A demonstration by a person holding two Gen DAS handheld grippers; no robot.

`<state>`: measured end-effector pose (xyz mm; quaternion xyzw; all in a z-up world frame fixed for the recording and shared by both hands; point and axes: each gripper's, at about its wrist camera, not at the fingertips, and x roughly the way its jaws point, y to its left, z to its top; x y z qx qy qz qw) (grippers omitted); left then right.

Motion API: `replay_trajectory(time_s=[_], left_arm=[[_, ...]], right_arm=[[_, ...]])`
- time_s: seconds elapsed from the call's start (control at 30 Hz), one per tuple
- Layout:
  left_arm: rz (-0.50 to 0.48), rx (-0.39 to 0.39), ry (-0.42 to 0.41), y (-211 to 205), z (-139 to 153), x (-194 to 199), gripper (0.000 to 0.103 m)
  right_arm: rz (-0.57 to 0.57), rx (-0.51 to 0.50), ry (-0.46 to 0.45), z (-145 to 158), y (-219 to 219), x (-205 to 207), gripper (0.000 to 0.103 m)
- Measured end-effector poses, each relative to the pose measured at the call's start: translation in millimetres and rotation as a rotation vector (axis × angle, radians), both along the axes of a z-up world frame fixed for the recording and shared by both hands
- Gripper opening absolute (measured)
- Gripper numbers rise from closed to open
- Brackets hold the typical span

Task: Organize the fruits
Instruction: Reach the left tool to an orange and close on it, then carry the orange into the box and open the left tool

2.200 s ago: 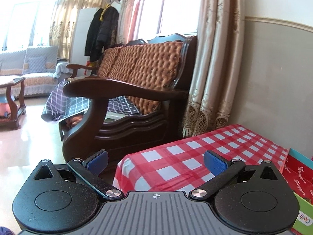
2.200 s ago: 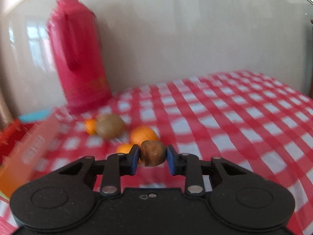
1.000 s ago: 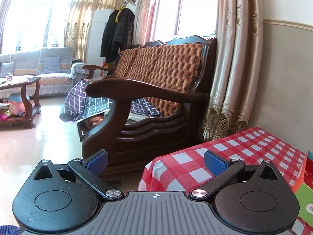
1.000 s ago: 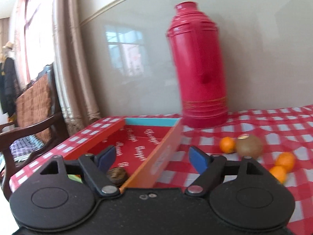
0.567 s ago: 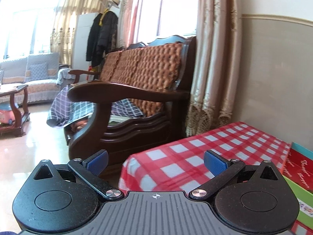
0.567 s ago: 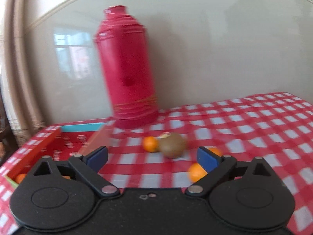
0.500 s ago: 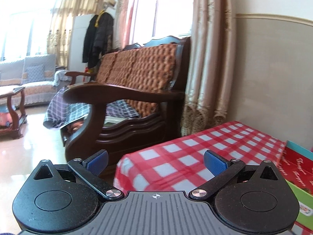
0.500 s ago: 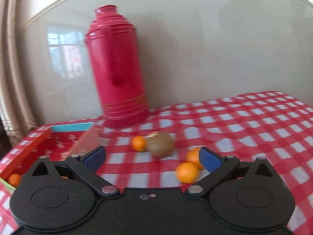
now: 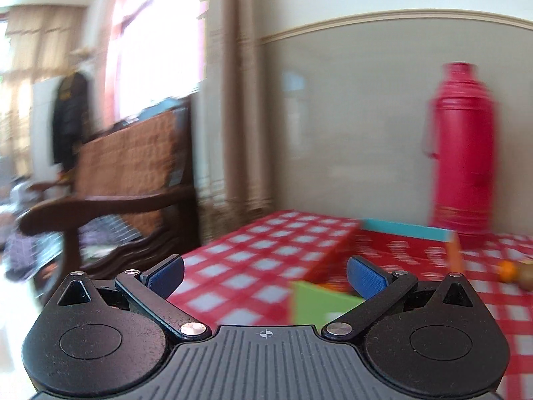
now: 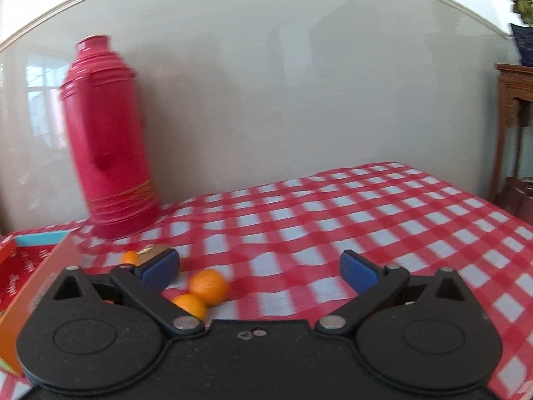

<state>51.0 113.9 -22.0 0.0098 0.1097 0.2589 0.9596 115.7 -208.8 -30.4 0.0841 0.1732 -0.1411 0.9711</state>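
Oranges [image 10: 208,286] lie loose on the checked desk [image 10: 366,220], so the right claw [image 10: 260,268] faces them with jaws apart and empty (left claw [image 9: 265,273] likewise gapes, holding nothing).

Open red-and-white checked tablecloth [image 10: 383,220] ahead and right, tall red plastic thermos flask [image 10: 106,140] upright against grey wall at left, shallow red cardboard box [image 10: 36,270] lower left, small orange fruits [image 10: 208,285] just beside it.

A red thermos [image 10: 108,140] stands on the checked tablecloth [image 10: 349,220] near a wooden armchair [image 9: 116,180].
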Motion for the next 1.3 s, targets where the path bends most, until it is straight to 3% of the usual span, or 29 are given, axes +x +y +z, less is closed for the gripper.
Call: replay_trajectory(time_s=[0.23,0.33,0.6,0.7,0.93,1.0,1.07,1.3], left_arm=[[-0.326,0.04,0.08,-75.1,-1.2,29.5,0.103],[-0.456,0.017,0.133,-109.0,-0.1,50.8,0.103],[-0.688,0.032,0.244,-204.7,-14.7,90.4,0.1],[-0.743,0.06,0.293,-229.9,-23.3,100.3,0.083],[-0.785,0.058,0.382,-250.1,-42.4,123.4,0.065],[-0.795,0.038,0.408,-251.0,-45.5,128.8,0.046],[-0.796,0.029,0.42,-252.6,-49.6,134.3,0.039],[-0.786,0.03,0.412,-254.2,-52.6,136.6,0.034]], right_arm=[[-0.191,-0.028,-0.031,-1.9,-42.8,-20.7,0.097],[-0.223,-0.038,-0.029,-4.9,-58.7,-29.0,0.097],[-0.287,-0.014,-0.026,-9.8,-94.5,-46.3,0.097],[-0.297,0.005,-0.025,-10.6,-102.9,-48.8,0.097],[-0.292,0.036,-0.034,-10.5,-110.3,-52.1,0.097],[-0.287,0.035,-0.035,-10.7,-111.4,-52.0,0.097],[-0.287,0.036,-0.031,-11.5,-111.5,-51.5,0.097],[-0.286,0.028,-0.029,-12.3,-109.7,-50.7,0.097]])
